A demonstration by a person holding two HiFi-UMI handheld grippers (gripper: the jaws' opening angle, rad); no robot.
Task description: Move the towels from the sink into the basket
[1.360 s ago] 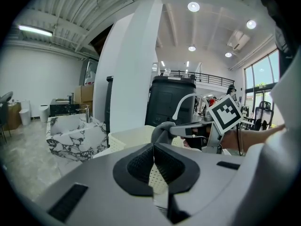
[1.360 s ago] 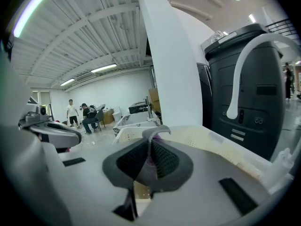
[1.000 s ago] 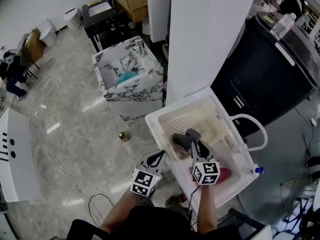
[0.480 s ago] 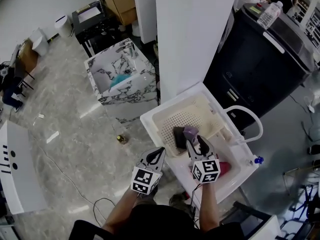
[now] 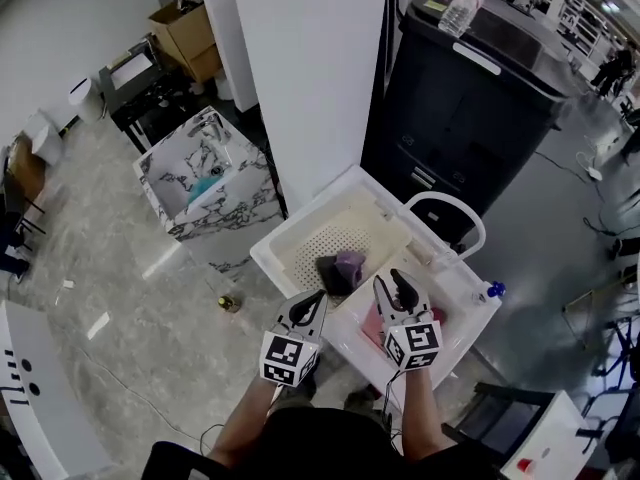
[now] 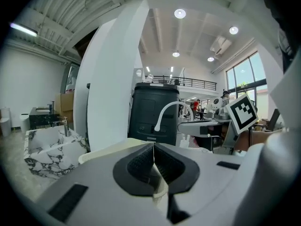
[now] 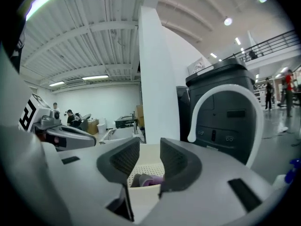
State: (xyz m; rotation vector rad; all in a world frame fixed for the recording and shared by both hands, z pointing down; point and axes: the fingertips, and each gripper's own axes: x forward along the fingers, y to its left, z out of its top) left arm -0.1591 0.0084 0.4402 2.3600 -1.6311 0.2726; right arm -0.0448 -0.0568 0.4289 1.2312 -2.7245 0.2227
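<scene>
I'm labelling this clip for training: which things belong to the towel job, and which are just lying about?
Job:
sink
basket
grey towel and purple towel, both in the basket
pink towel, in the sink

Lying about:
marble basin
black bin
water bottle on the bin
cardboard box

head view: high, steeply down | gripper views: low, near-level, close | shared: basket [image 5: 350, 218]
</scene>
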